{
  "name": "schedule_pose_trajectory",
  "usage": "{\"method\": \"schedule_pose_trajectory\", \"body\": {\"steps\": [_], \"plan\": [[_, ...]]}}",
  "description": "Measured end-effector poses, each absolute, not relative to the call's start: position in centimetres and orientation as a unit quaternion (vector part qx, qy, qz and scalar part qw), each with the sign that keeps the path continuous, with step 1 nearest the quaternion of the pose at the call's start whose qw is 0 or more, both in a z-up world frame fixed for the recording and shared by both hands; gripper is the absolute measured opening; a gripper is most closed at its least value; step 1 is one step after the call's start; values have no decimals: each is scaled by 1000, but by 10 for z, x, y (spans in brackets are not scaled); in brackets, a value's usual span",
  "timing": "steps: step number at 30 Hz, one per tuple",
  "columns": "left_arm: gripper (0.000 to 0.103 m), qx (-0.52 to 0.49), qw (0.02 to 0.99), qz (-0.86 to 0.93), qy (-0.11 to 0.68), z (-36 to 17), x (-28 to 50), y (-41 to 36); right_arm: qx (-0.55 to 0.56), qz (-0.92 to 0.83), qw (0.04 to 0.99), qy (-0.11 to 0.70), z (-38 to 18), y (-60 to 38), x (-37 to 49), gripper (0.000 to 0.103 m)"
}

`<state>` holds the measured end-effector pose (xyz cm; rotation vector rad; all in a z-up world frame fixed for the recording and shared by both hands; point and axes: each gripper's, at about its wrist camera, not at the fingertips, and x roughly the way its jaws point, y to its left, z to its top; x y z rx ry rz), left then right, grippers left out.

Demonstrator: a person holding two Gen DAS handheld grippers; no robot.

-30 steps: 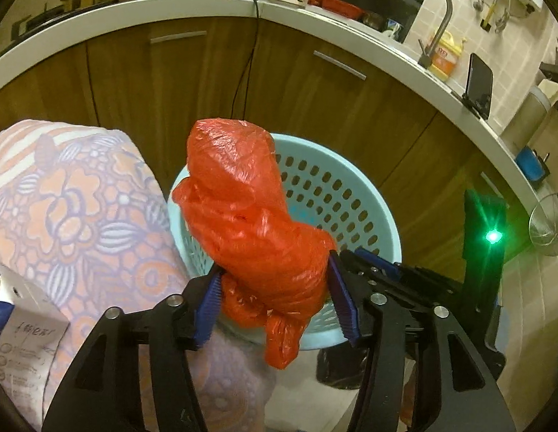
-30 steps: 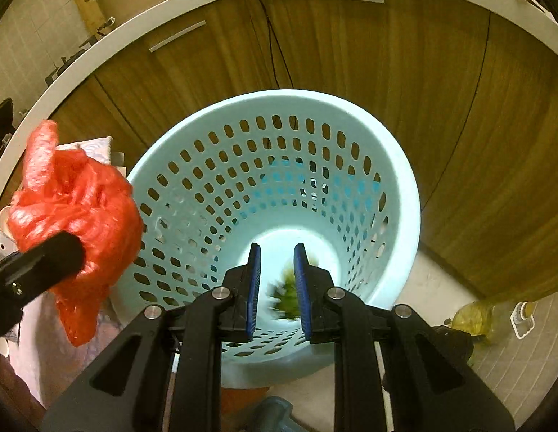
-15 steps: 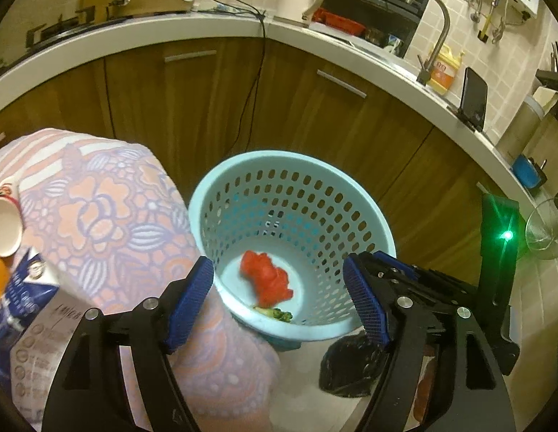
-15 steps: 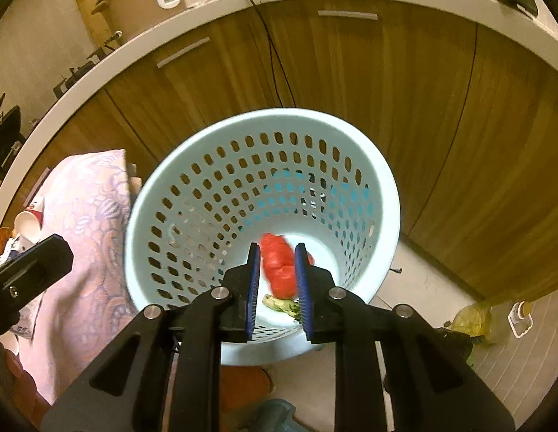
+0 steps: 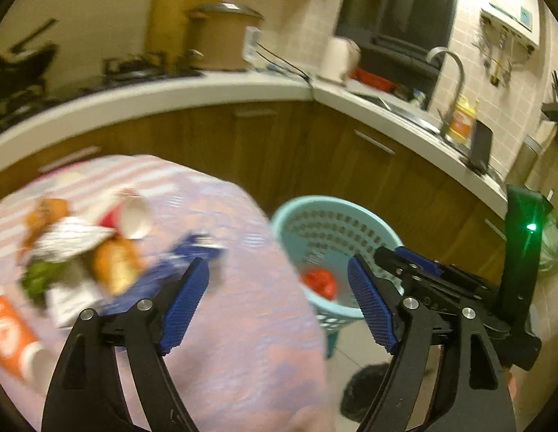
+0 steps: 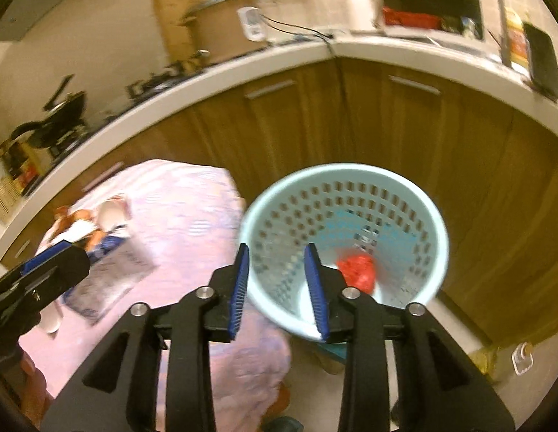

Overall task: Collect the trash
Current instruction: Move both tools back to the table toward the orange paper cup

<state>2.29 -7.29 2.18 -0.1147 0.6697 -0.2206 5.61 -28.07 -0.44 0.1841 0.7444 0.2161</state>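
Red bag (image 6: 357, 271): crumpled at basket (image 6: 437, 230) bottom, long axis indiscernible (blurred).
Left gripper (image 5: 279, 306): spread wide, empty.
Right gripper (image 6: 277, 280): parted, empty.
Left view only: table litter (image 5: 81, 248), black bag (image 5: 365, 392).

Two wrist-mounted fisheye views look forward and down past their own blue-padded fingers toward a curved kitchen counter (image 5: 207, 90). The left view sits over the cloth-covered table (image 5: 250, 324); the right hovers nearer the basket (image 6: 405, 187). Both share table, basket and cabinets (image 6: 459, 136).
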Motion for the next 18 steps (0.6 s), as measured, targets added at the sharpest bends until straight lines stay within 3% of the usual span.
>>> {"method": "schedule_pose_trajectory", "body": {"steps": [3,18], "plan": [[79,-55,948,-57,309,30,-3,-42,74,126,925,351,3,-255,43,44],[83,-37,926,157,340,-14,-80,72,8,213,907,363,-8,-142,9,50]]}}
